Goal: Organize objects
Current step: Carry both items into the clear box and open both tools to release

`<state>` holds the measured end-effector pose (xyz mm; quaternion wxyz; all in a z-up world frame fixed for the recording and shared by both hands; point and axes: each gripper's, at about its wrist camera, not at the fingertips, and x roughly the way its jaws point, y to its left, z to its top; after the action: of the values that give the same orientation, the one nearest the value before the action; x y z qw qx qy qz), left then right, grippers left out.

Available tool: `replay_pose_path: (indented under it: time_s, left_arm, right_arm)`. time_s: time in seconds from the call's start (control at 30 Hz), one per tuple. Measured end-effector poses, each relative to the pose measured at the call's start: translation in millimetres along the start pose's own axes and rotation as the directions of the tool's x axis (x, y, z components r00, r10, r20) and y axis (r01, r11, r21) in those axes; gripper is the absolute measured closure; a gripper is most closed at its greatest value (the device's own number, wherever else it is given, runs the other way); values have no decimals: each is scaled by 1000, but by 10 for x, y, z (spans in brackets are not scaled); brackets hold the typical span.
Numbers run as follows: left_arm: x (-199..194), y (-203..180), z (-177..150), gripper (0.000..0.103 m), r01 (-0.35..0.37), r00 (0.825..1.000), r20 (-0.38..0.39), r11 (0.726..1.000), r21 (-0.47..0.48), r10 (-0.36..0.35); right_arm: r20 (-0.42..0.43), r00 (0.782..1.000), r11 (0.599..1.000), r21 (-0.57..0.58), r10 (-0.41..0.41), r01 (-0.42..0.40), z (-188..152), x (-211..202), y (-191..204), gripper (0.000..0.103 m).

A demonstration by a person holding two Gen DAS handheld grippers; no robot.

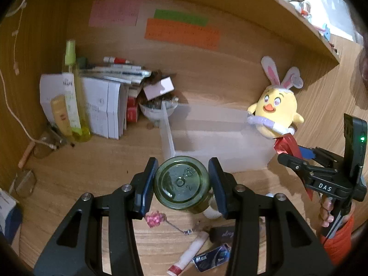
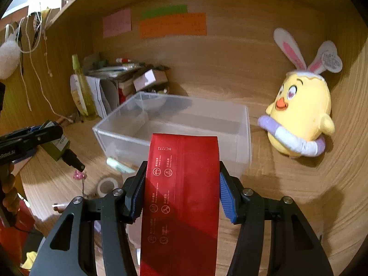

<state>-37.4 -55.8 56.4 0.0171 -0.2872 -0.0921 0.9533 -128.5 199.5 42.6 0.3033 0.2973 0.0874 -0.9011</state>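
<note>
The clear plastic bin point(image 2: 174, 124) sits open on the wooden desk point(image 1: 96, 168), and both loads hang just short of its near wall. The left gripper point(image 1: 182, 181) clamps a green glass bottle point(image 1: 181, 182) across its body, base pointing at the bin. The right gripper point(image 2: 181, 188) pinches a red foil pouch point(image 2: 181, 197) by its edges, long axis reaching toward the bin. I'd say the pouch is nearer. A yellow chick plush point(image 2: 301, 115) stands right of the bin.

Wood desk point(image 1: 96, 165), clear bin point(image 2: 174, 119), plush chick point(image 2: 301, 115), tape roll point(image 2: 106, 185)
</note>
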Motion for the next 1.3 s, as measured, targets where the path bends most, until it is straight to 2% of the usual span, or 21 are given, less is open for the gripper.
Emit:
replay_pose_path:
  time_s: [0.4,0.93,1.1,1.3]
  left_arm:
    - [-46,-144,287,62,-3,998,58,999,40,1]
    - [182,-182,672,62,20,996,81,998,56,-24]
    - [330,-185,786,62,18,996,89,999,44,-22]
    - [572,-212,853,62,-11,997,78,999,49,7]
  right_arm:
    - [66,998,1000,-8,11,-10,385,-29,-8,52]
    - [88,994,997,-48,-58,62,854,255,-19,52]
    - [75,993,993,-70,-86,91,931,424,-3,52]
    - [5,993,989,-91,-116,116,884,799,-12,52]
